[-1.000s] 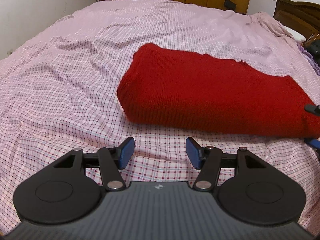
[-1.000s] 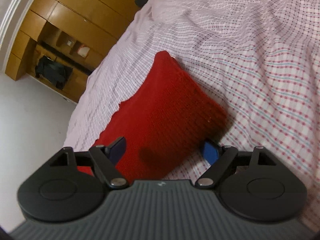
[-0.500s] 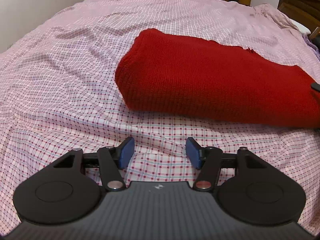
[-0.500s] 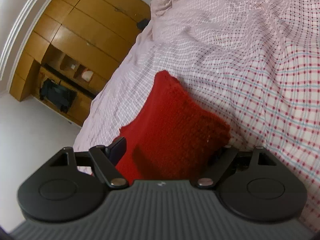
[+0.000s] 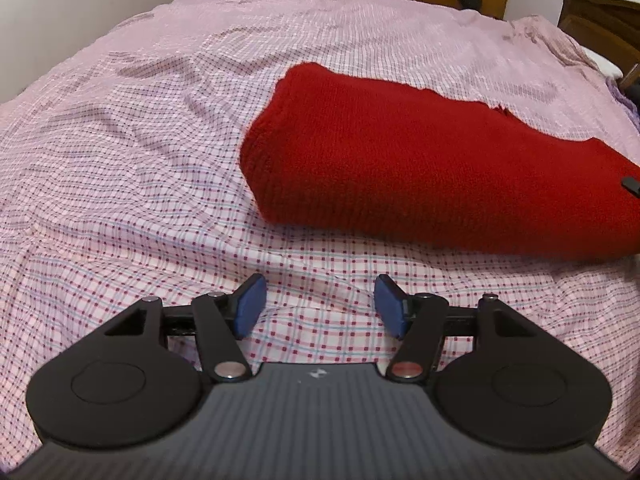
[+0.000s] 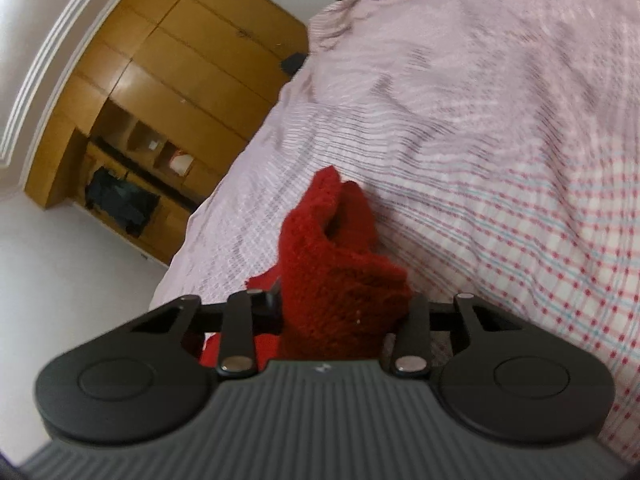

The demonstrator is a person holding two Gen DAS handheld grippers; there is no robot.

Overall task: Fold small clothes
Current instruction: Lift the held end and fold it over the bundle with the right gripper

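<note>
A red knitted garment (image 5: 432, 168) lies folded into a long band on the pink checked bedsheet (image 5: 140, 168). My left gripper (image 5: 318, 306) is open and empty, low over the sheet, a little in front of the garment's near edge. In the right wrist view my right gripper (image 6: 340, 312) is shut on the end of the red garment (image 6: 336, 264), which bunches up between the jaws and hides the pads. A black tip of the right gripper (image 5: 631, 185) shows at the garment's right end in the left wrist view.
The bed (image 6: 500, 120) fills most of both views. Wooden wardrobes (image 6: 172, 80) stand beyond its far end, with a dark bag (image 6: 120, 200) in an open shelf. A dark wooden headboard (image 5: 600, 16) is at the far right. White wall to the left.
My right gripper has closed on the end of the red garment and bunched it up. My left gripper stays open and has shifted slightly closer over the sheet.
</note>
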